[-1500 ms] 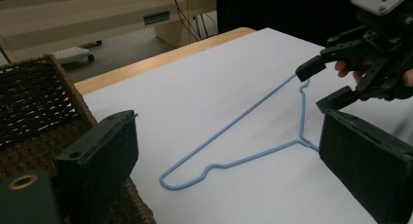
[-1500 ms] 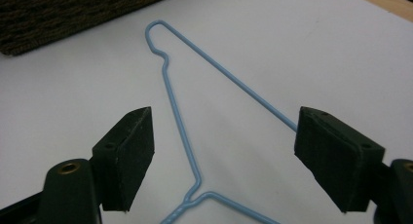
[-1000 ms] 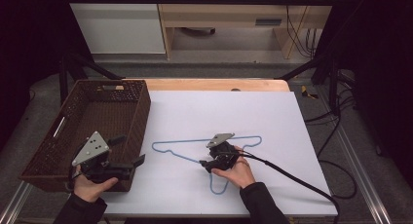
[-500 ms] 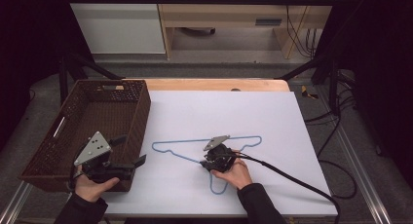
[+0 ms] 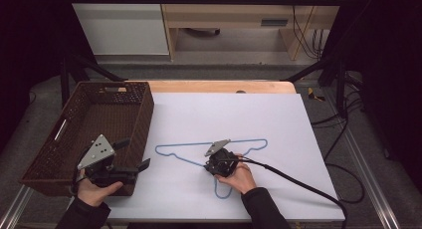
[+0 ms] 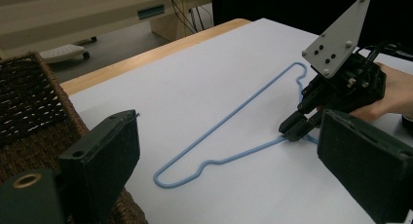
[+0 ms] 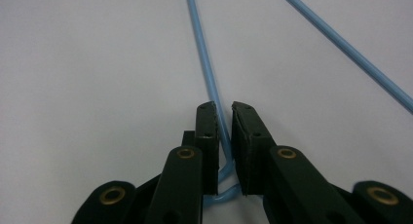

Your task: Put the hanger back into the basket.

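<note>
A thin blue wire hanger (image 5: 184, 144) lies flat on the white table top, its hook toward the near edge. My right gripper (image 5: 211, 165) sits low on the hanger where its two sloping wires meet. Its jaws have just been closing. In the right gripper view (image 7: 223, 112) they stand almost together with the blue wire (image 7: 202, 53) pinched between the pads. My left gripper (image 5: 133, 154) hovers open by the near right corner of the brown basket, nothing between its jaws. The left gripper view (image 6: 229, 151) looks across the hanger (image 6: 229, 119) at the right gripper (image 6: 291, 131).
A brown woven basket (image 5: 144, 114) stands at the table's left edge, with nothing in the part of its inside that I can see. The white sheet (image 5: 259, 114) covers the table, with a wooden strip (image 5: 219, 86) behind it. The right gripper's black cable (image 5: 298, 181) trails off to the near right.
The right gripper's jaws have closed around the hanger's wire. Both hands have barely moved, and the hanger lies where it did.
</note>
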`<state>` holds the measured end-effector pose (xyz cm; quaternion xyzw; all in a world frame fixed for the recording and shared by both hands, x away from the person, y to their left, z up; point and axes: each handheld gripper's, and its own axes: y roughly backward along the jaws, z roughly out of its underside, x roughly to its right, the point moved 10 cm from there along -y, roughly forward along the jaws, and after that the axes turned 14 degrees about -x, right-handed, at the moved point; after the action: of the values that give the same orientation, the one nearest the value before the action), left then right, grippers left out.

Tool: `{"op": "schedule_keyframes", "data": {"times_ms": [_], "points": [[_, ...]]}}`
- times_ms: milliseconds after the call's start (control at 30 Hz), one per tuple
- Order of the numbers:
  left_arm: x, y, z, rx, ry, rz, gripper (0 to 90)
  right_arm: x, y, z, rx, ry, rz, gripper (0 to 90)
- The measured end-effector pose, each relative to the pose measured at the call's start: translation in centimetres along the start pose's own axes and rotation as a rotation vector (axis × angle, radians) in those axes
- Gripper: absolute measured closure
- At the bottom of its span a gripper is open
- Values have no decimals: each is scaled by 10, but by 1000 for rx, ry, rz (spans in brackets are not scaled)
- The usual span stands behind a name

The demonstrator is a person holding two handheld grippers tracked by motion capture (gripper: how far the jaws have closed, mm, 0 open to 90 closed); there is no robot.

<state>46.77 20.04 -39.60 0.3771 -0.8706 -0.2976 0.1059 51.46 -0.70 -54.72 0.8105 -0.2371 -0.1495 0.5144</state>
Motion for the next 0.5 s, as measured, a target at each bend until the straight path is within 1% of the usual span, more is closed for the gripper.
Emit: {"op": "schedule_keyframes", "data": {"times_ms": [133,167,200,267,367,500], "points": [[1,-1,0,-1,-2,0,81,0,0,-1,-36,32,15,849],[1,-2,0,-4,-3,0,81,0,0,-1,-36,32,15,849],[1,-2,0,-7,-5,1,81,0,0,-1,-34,39,7,853],[2,-4,1,-10,-8,1,82,1,0,-1,-38,33,-6,857],[3,-6,1,-17,-13,2,82,1,0,-1,-37,42,-22,863],[5,-8,1,-24,-22,2,82,2,0,-2,-30,52,-25,870]]}}
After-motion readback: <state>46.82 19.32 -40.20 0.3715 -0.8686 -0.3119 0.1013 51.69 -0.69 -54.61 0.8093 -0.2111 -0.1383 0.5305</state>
